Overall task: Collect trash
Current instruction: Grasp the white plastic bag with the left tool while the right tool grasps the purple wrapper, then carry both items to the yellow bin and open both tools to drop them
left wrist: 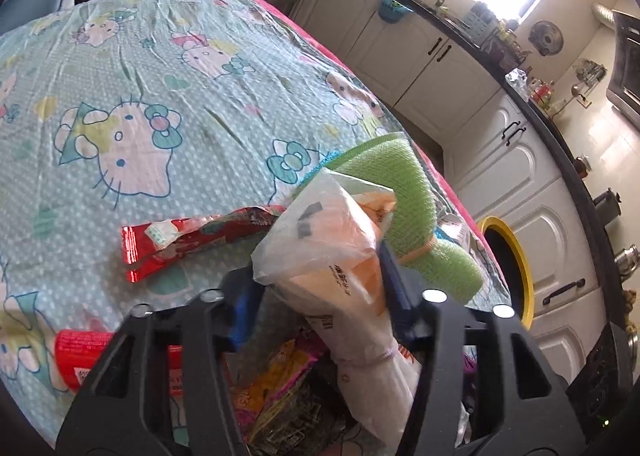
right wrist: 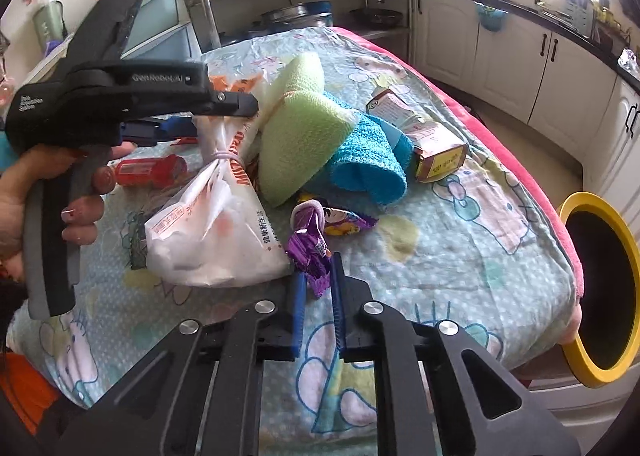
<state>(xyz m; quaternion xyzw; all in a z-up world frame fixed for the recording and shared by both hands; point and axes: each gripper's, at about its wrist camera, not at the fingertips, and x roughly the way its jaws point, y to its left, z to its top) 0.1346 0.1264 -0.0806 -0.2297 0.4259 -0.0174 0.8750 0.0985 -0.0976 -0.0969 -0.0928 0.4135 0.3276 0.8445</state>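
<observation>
Trash lies scattered on the tabletop point(right wrist: 460, 256), which is covered by a cartoon-print cloth. Left tool point(left wrist: 320, 292) is clenched on the tied neck of a white plastic bag point(right wrist: 212, 240), whose bottom rests on the cloth. Right tool point(right wrist: 318, 288) grasps a purple wrapper point(right wrist: 310, 248) beside that bag. A green cloth point(right wrist: 296, 128), blue cloth point(right wrist: 368, 160) and carton point(right wrist: 424, 132) lie farther back. A yellow-rimmed bin point(right wrist: 600, 292) stands off the right edge.

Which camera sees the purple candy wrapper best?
The right wrist camera. The purple wrapper sits right at the tips of the right claw, bright and close. In the left wrist camera it is hidden behind the left claw and the white plastic bag it grips.
</observation>
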